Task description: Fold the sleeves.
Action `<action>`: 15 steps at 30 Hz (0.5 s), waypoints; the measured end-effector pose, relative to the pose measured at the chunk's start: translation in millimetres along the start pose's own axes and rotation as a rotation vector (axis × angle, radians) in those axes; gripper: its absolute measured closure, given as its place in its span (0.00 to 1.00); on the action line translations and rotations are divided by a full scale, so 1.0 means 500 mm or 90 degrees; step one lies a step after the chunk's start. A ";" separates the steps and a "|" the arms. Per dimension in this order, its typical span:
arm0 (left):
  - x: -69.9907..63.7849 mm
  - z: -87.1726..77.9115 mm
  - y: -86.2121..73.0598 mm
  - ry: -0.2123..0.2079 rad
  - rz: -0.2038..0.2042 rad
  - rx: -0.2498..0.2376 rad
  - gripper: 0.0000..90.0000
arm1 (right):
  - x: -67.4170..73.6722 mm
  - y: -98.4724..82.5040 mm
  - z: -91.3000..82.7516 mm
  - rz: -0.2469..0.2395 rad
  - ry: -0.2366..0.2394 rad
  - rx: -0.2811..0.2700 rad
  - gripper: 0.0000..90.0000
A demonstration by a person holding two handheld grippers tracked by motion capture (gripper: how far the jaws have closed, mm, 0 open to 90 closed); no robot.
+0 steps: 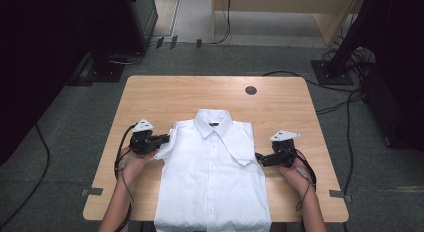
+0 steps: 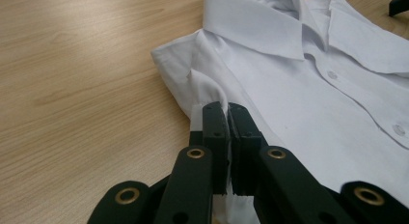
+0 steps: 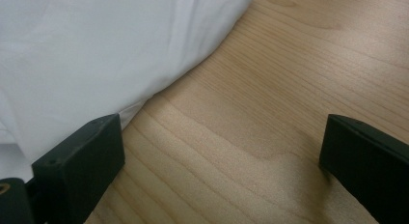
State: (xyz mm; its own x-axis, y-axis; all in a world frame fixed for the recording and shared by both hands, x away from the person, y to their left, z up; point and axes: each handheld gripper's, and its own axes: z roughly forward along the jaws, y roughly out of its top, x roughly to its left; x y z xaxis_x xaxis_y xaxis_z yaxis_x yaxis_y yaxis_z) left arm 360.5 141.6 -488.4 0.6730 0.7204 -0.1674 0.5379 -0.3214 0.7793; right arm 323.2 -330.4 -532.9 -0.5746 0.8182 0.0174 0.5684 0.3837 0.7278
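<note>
Your left claw [image 1: 162,140] and right claw [image 1: 261,158] are both matt black, each topped by a grey three-cornered plate. A thin black cable trails back from each along your bare forearms; no sleeves reach your wrists. In the left gripper view, the black links carry brass-ringed rivets, and small dark screws sit in the blocky fingertips [image 2: 215,119].

Wooden table [image 1: 150,97] under everything, with a dark round hole [image 1: 251,90] near its far edge. Grey carpet floor [image 1: 75,127] around, black cables [image 1: 345,142] trailing, dark stands [image 1: 107,67] beyond.
</note>
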 end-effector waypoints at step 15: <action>-0.027 0.003 0.018 -0.028 0.008 -0.003 0.97 | 0.000 0.000 0.000 0.000 0.000 0.000 0.02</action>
State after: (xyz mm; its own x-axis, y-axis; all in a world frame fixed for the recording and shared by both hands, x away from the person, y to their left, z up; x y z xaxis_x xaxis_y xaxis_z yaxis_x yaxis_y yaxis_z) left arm 356.8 128.2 -480.1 0.7015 0.6887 -0.1834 0.5269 -0.3278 0.7842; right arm 323.2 -330.4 -532.9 -0.5747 0.8182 0.0173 0.5683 0.3838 0.7279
